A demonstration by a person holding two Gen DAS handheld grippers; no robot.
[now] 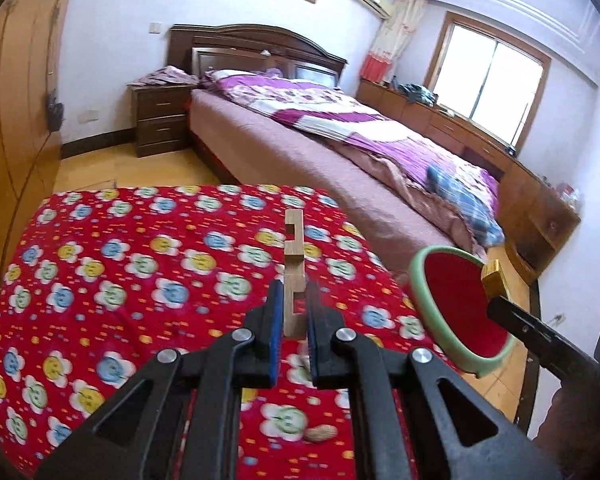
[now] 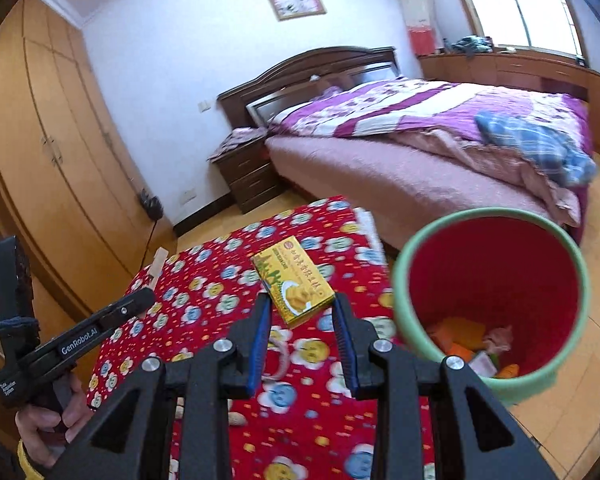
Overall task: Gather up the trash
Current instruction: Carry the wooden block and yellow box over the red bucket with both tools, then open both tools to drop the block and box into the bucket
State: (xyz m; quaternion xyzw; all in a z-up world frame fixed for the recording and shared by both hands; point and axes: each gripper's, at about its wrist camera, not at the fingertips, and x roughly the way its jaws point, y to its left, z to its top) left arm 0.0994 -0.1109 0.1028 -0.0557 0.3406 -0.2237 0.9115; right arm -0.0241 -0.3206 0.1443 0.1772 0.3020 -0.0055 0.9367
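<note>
With the left tongs (image 1: 291,312) clamped on a wooden clothespin (image 1: 292,268) and the right tongs (image 2: 302,322) gripping a yellow snack box (image 2: 293,286), carry both squarely over the green-rimmed bin (image 2: 556,236) at the right before letting go.

Both tools are black plastic, built of triangular cut-out link arms joined by round silver pins. The left gripper (image 1: 294,312) and right gripper (image 2: 304,338) each carry ribbed blue pads (image 2: 260,340) on their fingers. White "GenRobot.AI" lettering runs along the left one's side. A yellow cuff (image 2: 28,460) circles the person's left wrist.
</note>
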